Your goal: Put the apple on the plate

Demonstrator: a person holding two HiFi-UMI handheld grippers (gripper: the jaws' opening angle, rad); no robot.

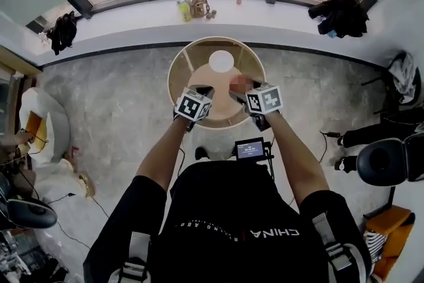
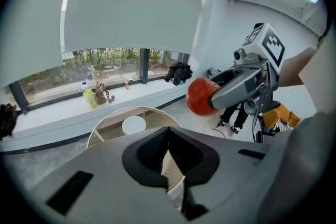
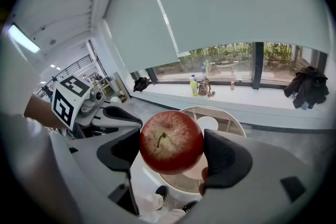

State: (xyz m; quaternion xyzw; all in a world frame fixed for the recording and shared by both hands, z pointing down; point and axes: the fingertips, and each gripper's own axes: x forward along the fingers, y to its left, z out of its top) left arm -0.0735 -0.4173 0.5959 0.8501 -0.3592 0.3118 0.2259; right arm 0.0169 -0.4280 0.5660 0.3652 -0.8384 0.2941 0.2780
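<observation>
Grip first: the right gripper (image 3: 173, 157) is clamped on a red apple (image 3: 169, 140). Its 2 dark pads (image 3: 223, 157) press opposite flanks of the fruit, and the stem end faces the camera. The left gripper (image 2: 168, 162) has its jaws drawn together with nothing between them and hangs just beside the right one. Both are in the air above the near edge of a round wooden tabletop (image 1: 177, 79). A small white plate (image 1: 220, 61) lies bare toward the tabletop's far side; the apple is not yet over it. Beyond runs a window ledge (image 1: 132, 16) carrying bottles (image 1: 180, 4).

The apple is likely firm and fairly light, but its smooth skin could slip and its flesh would bruise if squeezed hard or dropped. The present hold across the widest girth looks like the safest one. Being round, it may roll, so it should touch the plate's middle before the jaws part.
</observation>
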